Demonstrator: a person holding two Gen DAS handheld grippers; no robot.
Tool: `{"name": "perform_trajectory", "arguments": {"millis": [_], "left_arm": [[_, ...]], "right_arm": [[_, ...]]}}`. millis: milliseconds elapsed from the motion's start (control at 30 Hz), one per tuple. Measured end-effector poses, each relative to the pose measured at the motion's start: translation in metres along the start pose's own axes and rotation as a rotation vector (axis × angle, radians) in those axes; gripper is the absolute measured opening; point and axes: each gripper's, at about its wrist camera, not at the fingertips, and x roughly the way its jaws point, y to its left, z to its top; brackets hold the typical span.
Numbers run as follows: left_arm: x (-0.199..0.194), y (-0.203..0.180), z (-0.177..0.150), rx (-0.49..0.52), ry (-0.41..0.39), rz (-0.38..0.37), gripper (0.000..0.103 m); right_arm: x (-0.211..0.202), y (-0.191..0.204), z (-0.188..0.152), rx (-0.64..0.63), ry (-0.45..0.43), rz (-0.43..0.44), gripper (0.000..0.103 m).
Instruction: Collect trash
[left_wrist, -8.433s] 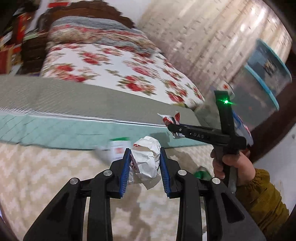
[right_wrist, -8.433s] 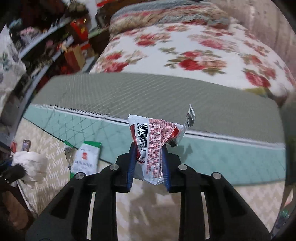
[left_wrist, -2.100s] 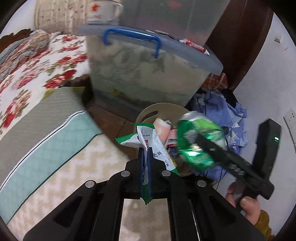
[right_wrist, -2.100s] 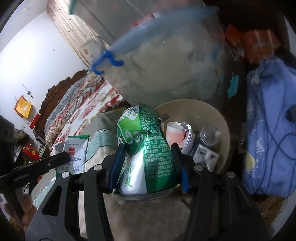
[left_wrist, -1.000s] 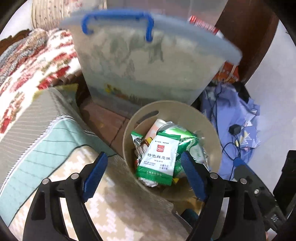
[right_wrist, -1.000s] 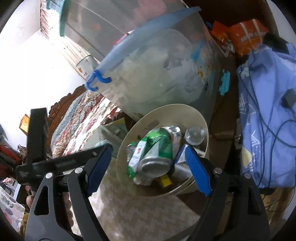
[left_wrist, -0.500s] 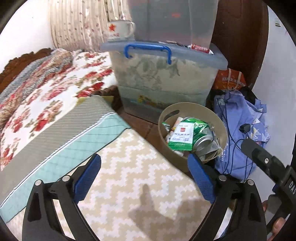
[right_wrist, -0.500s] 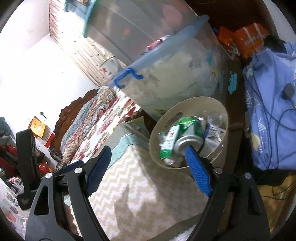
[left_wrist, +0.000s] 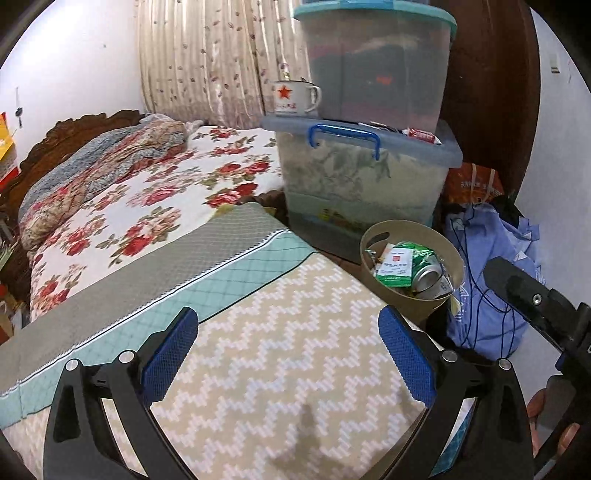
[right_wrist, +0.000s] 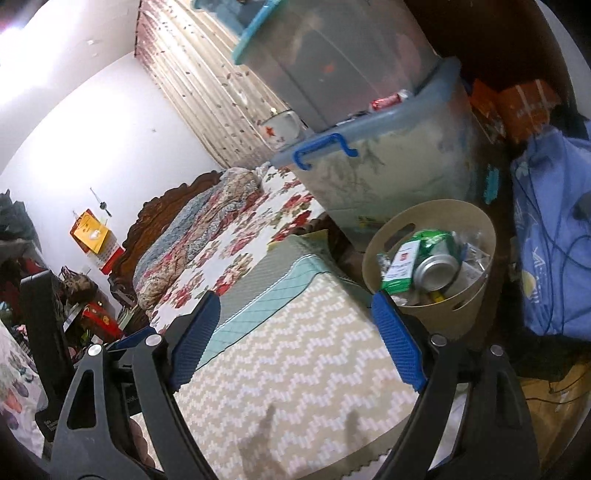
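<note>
A beige bin (left_wrist: 456, 258) stands on the floor beyond the mat's far right corner. In it lie a crushed green can (left_wrist: 424, 267), a green and white sachet (left_wrist: 395, 266) and other scraps. My left gripper (left_wrist: 288, 328) is wide open over the zigzag mat, short of the bin, with nothing between its blue pads. In the right wrist view the bin (right_wrist: 484, 225), the can (right_wrist: 436, 267) and the sachet (right_wrist: 400, 269) show again. My right gripper (right_wrist: 295, 306) hovers there with its jaws opening and nothing between them.
Two stacked plastic storage boxes (left_wrist: 369, 177) with an enamel mug (left_wrist: 295, 98) on the lower lid stand behind the bin. A bed with a floral cover (left_wrist: 147, 192) fills the left. Blue clothes and cables (left_wrist: 491, 258) lie right of the bin.
The sachet and the can, held two seconds ago, now lie in the bin. Both grippers have drawn back and up from it, and their jaws stand wider.
</note>
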Motion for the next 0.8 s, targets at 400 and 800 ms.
{"name": "perform_trajectory", "arguments": {"millis": [400,800], "left_arm": [[-0.036,0.035,-0.019,-0.032,-0.049,0.080,0.094],[-0.058,0.042,-0.023,-0.030,-0.085,0.133,0.094]], "right_arm": [[-0.011,0.045,-0.019,-0.043,0.011,-0.005,0.095],[-0.023,0.059,-0.027,-0.044,0.007,0.004,0.098]]}}
